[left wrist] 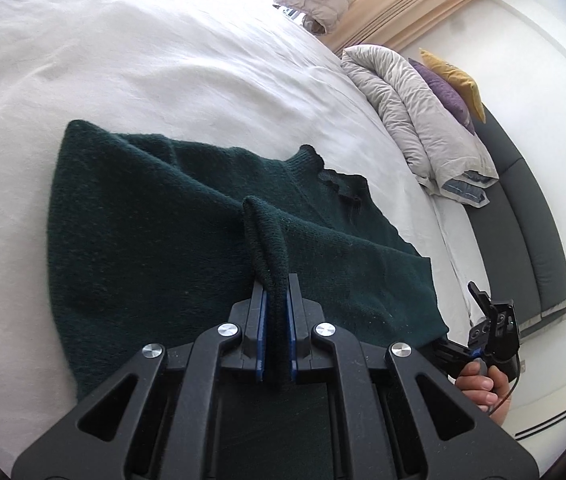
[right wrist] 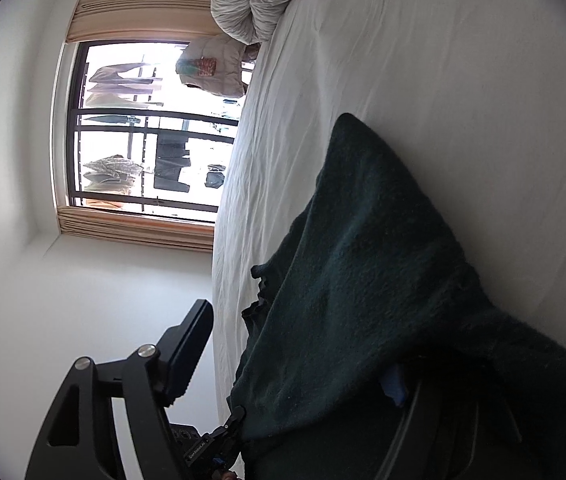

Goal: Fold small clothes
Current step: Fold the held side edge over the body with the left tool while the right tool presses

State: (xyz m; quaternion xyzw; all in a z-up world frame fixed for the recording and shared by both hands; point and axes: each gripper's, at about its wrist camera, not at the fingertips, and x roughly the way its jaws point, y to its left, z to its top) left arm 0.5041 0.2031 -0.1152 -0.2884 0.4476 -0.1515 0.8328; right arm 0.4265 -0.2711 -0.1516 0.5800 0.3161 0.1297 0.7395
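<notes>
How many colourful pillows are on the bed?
2: a purple pillow leaning on the rolled duvet, and a yellow pillow right behind it. More could hide behind the duvet.

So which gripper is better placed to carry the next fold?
Left. The left gripper is shut on a fold of the green sweater; the right gripper stands open, sweater draped over one finger.

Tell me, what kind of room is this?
Most likely a bedroom: a wide bed with a white sheet, a rolled duvet and cushions at one end, and a curtained window.
</notes>
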